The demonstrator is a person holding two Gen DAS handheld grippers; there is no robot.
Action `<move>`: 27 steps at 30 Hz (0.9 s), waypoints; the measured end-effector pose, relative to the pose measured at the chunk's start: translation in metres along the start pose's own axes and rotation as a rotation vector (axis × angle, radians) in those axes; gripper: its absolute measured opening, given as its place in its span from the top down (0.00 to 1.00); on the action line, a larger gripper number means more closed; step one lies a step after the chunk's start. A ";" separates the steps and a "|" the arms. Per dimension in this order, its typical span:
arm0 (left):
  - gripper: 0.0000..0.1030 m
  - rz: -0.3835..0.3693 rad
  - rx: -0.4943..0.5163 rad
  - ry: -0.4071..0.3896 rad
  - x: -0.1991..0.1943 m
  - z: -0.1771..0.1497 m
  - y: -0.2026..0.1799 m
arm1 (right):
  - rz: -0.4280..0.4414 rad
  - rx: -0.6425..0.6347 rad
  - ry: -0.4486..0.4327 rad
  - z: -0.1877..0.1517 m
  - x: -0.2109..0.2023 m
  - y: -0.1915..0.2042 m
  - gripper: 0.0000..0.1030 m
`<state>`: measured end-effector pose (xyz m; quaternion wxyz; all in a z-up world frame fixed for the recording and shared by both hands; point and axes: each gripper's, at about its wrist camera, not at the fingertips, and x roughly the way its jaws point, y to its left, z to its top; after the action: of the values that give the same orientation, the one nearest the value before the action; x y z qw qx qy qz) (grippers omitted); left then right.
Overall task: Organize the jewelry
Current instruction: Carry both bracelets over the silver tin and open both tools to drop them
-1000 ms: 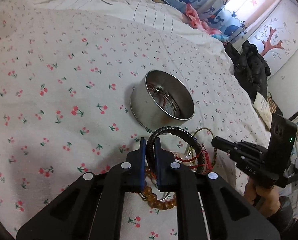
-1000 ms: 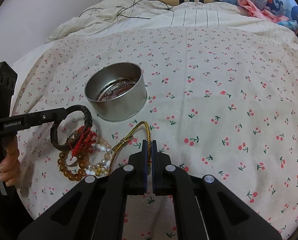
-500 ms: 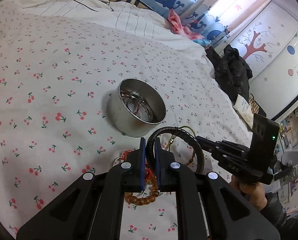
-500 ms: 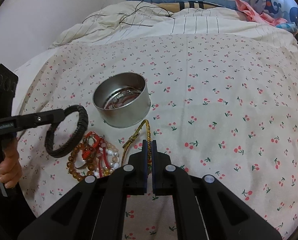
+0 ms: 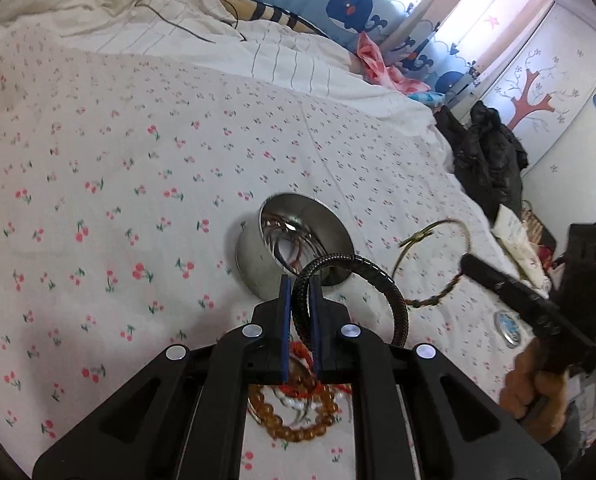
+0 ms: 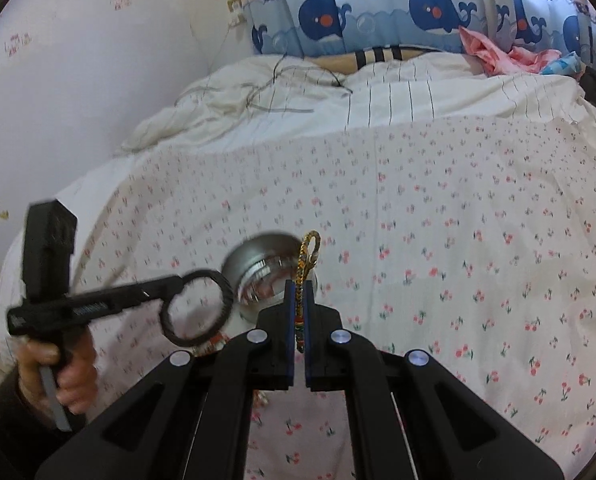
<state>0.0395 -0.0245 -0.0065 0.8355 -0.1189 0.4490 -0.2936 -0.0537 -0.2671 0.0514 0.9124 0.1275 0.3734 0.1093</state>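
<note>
Black braided bracelet (image 5: 382, 280): thick stiff loop, clamped in left gripper (image 5: 300, 292), held edge-on above bed (image 5: 137, 160), loop arcing rightward. Gold woven bracelet (image 6: 306, 258): thin cord, pinched in right gripper (image 6: 298, 296), knot end pointing up. Steel tin (image 5: 298, 248) just beyond both, jewelry inside. Amber beads (image 5: 293, 428), red cord heap beneath left fingers.

Cherry-print bed (image 5: 145, 184) bears tin (image 5: 257, 264) and, apparently, beaded bracelets (image 5: 293, 424).
</note>
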 end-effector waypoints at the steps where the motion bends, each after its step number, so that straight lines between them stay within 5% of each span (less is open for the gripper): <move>1: 0.93 0.008 0.007 -0.003 0.002 0.002 -0.003 | 0.009 0.007 -0.016 0.004 -0.002 0.000 0.96; 12: 0.92 0.074 0.053 -0.014 0.032 0.036 -0.019 | 0.103 0.053 -0.111 0.037 0.000 0.009 0.96; 27: 0.91 0.148 0.054 0.026 0.063 0.040 -0.006 | 0.153 0.101 -0.054 0.042 0.048 0.013 0.96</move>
<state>0.0970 -0.0692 -0.0236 0.8518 -0.0590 0.4595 -0.2447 0.0083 -0.2473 0.0533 0.9035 0.2043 0.3427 0.1563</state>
